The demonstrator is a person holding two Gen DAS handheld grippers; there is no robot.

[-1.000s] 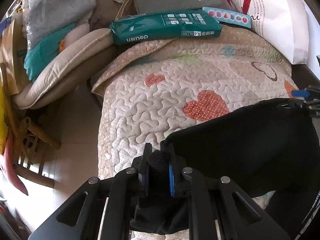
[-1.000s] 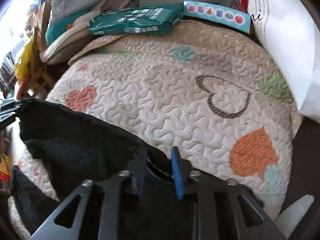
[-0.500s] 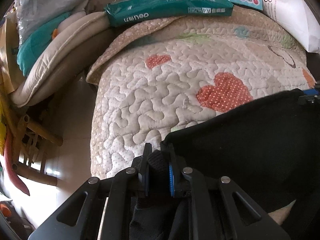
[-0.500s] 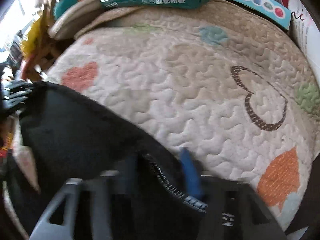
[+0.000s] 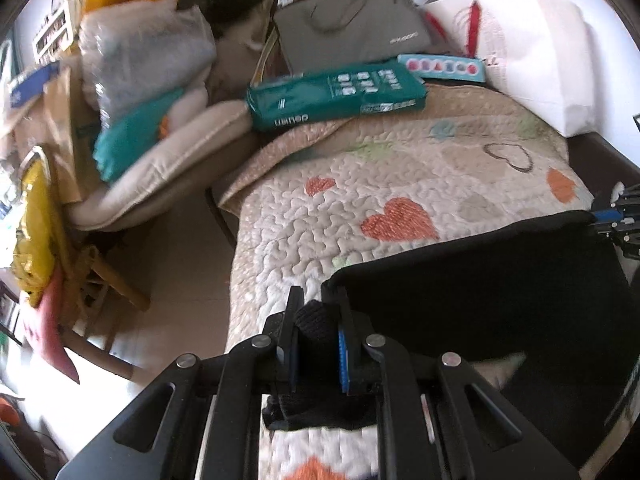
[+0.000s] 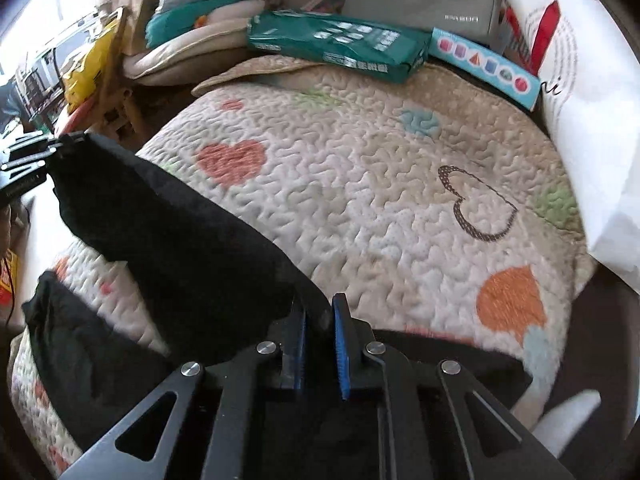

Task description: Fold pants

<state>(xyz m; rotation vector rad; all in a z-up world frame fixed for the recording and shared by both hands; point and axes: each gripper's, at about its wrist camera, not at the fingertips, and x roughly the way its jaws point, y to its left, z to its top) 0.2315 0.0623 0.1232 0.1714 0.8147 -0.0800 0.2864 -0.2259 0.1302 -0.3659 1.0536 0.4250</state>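
My left gripper (image 5: 316,340) clenched on black pants (image 5: 480,280), my right gripper (image 6: 319,344) pinching their edge between its fingers, quilt (image 6: 360,184) beyond

The pants (image 5: 480,292) are a matt black knit, kinda fuzzy, with a ribbed edge bunched between the left gripper (image 5: 316,344)'s matt black plastic fingers and their ridged blue pads. Under the pants is the quilt (image 6: 360,184), soft cotton-looking cloth with bumpy squiggly stitching and dotted heart patches. At the quilt's far edge sits a green paper pack (image 5: 336,96) in slightly shiny wrap, beside a smooth white paper bag (image 5: 536,52).
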